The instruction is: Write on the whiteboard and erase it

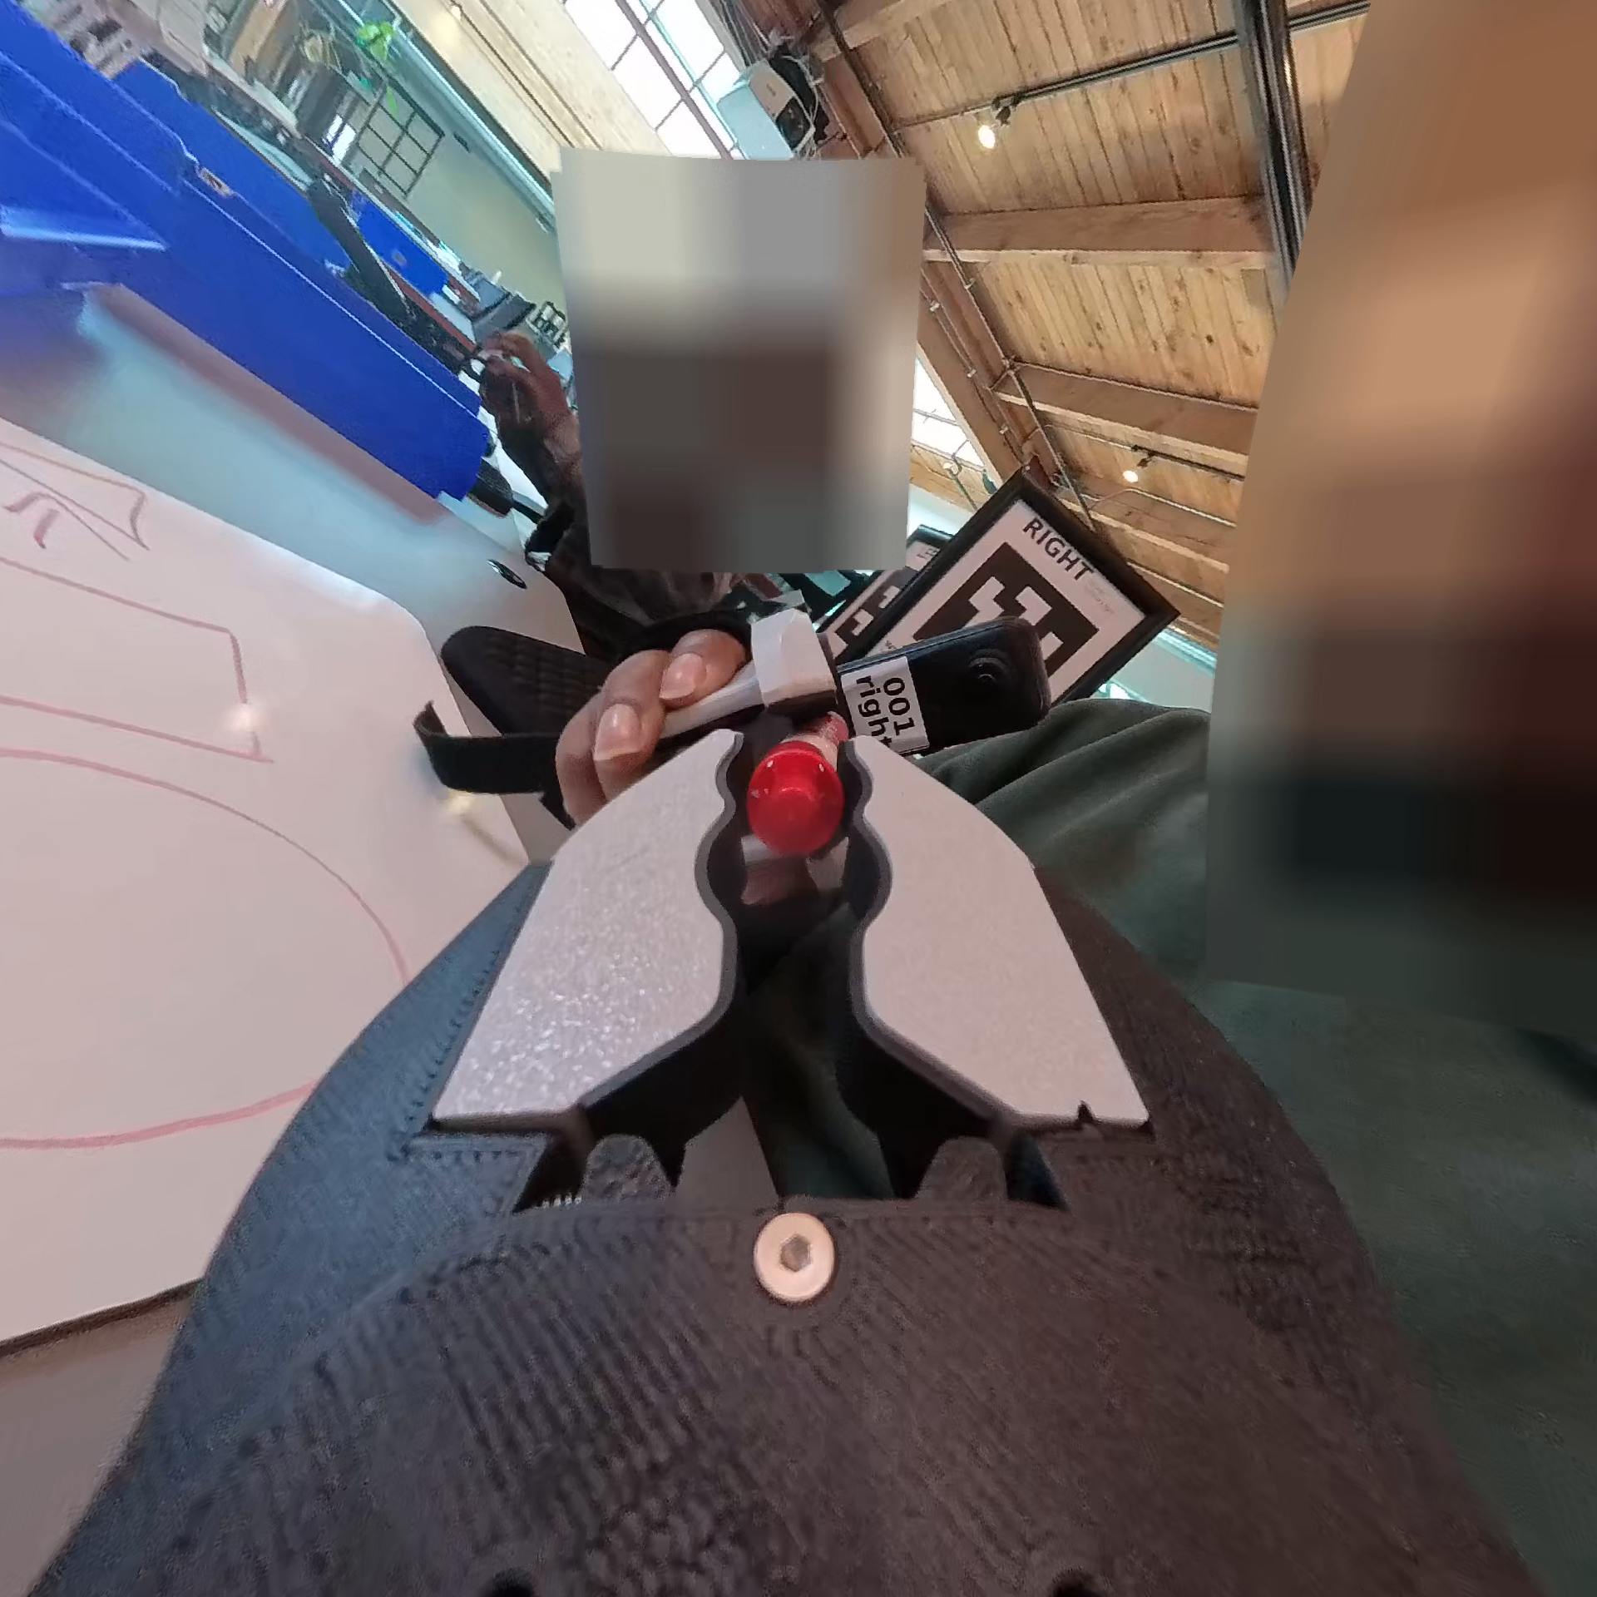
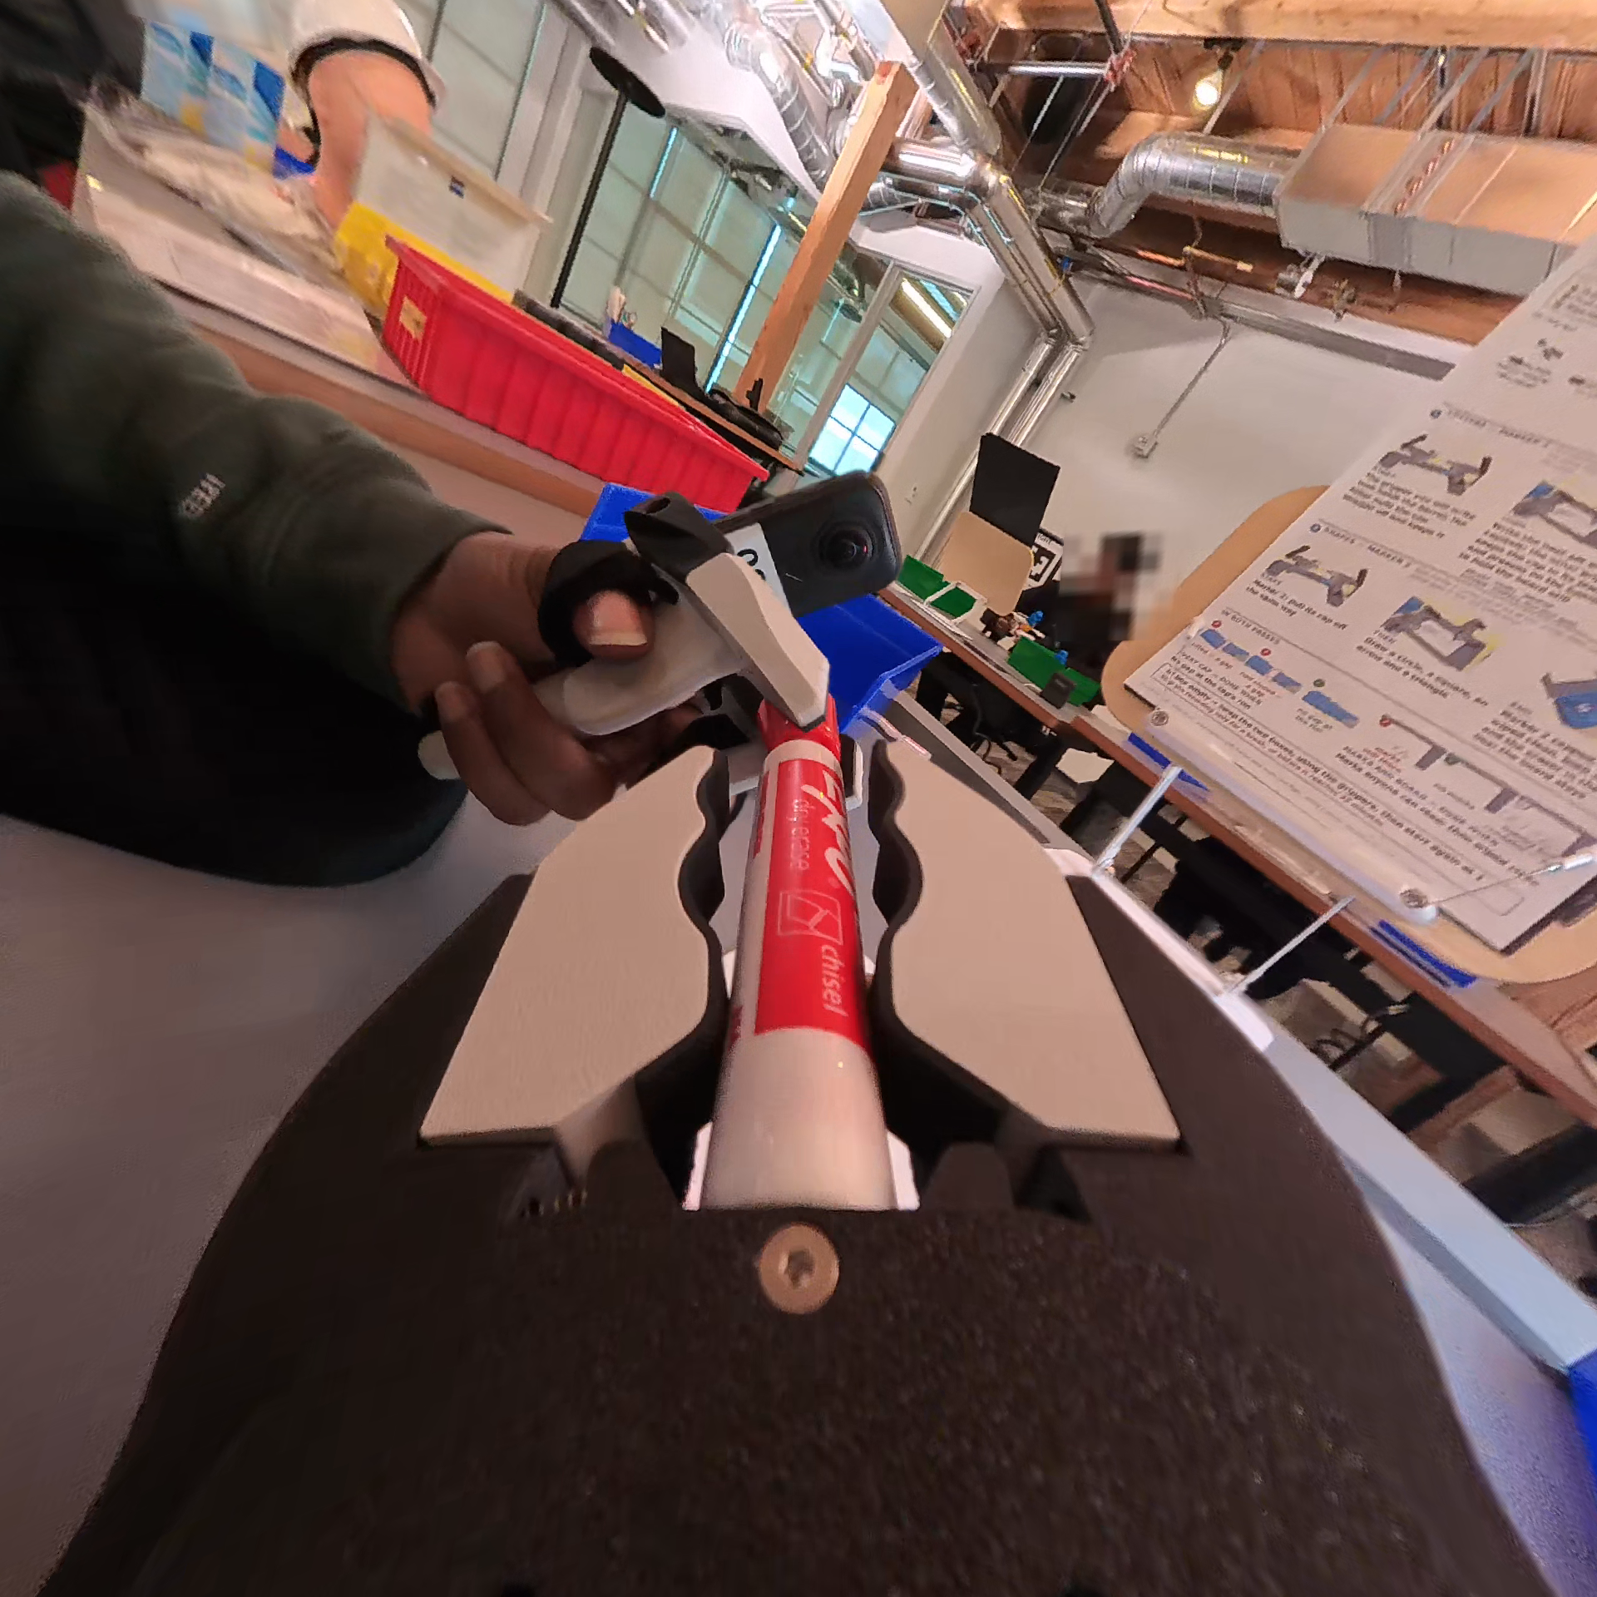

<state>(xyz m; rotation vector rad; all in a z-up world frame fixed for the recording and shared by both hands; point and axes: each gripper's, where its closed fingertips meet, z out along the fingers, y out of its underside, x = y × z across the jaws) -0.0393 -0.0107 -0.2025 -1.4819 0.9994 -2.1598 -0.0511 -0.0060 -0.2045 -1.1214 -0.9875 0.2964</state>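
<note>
Right gripper (image 2: pixel 795 778) clamps the marker (image 2: pixel 799 976), long axis toward twelve o'clock; left gripper (image 1: pixel 791 778) pinches its red cap (image 1: pixel 793 799) there.

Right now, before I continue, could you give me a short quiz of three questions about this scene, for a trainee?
1. True or false: the whiteboard is blank.
2. What sits between the tips of the left tongs? A) an eraser B) the cap of the marker C) nothing
3. Fill in: the marker's barrel lies lengthwise between the ___ tongs.
Key: 1 false, it bears red lines; 2 B; 3 right tongs.
</note>
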